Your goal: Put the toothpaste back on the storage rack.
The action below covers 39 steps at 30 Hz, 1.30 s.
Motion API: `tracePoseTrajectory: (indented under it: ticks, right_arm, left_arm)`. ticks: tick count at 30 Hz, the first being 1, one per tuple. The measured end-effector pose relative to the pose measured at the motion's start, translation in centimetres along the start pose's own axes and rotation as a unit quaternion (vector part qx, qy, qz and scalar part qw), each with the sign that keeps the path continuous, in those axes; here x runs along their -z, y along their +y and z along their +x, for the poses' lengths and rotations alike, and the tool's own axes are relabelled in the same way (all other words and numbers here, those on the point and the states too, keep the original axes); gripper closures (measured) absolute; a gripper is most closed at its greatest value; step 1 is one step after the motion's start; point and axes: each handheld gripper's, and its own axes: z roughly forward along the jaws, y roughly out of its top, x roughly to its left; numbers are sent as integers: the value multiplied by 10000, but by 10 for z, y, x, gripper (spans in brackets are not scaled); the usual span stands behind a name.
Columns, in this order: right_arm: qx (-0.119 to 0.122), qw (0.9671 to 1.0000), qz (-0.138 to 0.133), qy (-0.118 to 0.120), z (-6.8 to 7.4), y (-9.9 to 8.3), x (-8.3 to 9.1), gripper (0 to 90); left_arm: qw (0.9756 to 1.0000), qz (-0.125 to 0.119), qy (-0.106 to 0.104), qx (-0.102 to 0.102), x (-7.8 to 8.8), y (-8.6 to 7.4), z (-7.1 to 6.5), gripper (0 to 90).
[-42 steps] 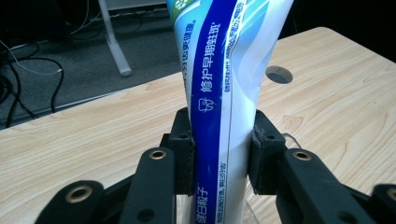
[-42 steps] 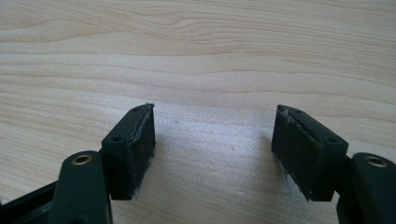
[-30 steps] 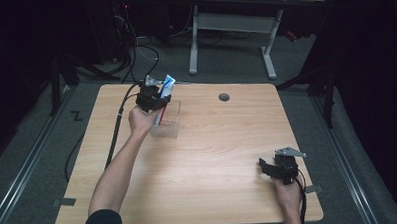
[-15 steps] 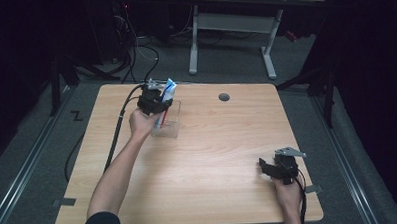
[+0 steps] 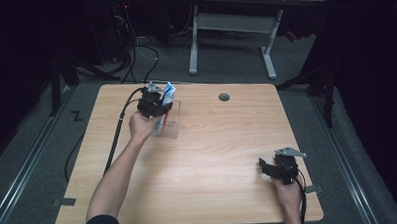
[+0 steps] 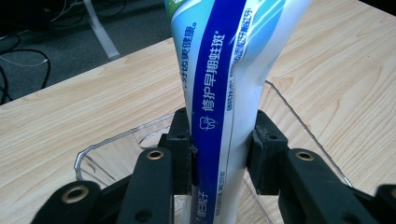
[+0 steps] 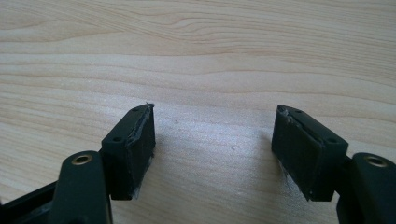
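Observation:
A blue and white toothpaste tube [image 6: 219, 70] stands upright between the jaws of my left gripper [image 6: 222, 149], whose pads press on both of its sides. In the high view the left gripper [image 5: 162, 102] holds the tube [image 5: 169, 92] over a clear plastic container [image 5: 173, 127] at the table's back left. The container's rim [image 6: 107, 140] curves below the jaws. Something thin and red [image 5: 162, 124] leans inside it. My right gripper [image 5: 266, 167] rests low near the front right corner, open, with bare wood between its pads [image 7: 212, 149].
The wooden table [image 5: 217, 141] has a round cable hole [image 5: 224, 97] near its back edge. A black cable [image 5: 118, 132] trails from the left gripper over the left edge. A white desk frame [image 5: 231, 23] stands on the floor behind.
The left hand with the tube has shifted only slightly over the container. The right gripper has stayed where it was.

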Motion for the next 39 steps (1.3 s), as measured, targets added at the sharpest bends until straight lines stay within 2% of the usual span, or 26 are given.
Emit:
tracePoseTrajectory:
  ticks: [10,24,31,36,39]
  right_arm:
    - [-2,10000,1,0,0,0,0,305]
    - [-1,10000,0,0,0,0,0,305]
    - [-1,10000,0,0,0,0,0,305]
    - [0,10000,1,0,0,0,0,305]
    - [-1,10000,1,0,0,0,0,305]
  left_arm:
    - [10000,4,-57,-73,-3,0,-6,651]
    - [9997,-70,-236,14,-7,0,-9,620]
    - [9994,-106,-339,60,-5,1,-10,599]
    - [9993,-123,-358,-17,-4,2,-13,561]
    - [9991,-186,-388,4,-1,3,-13,547]
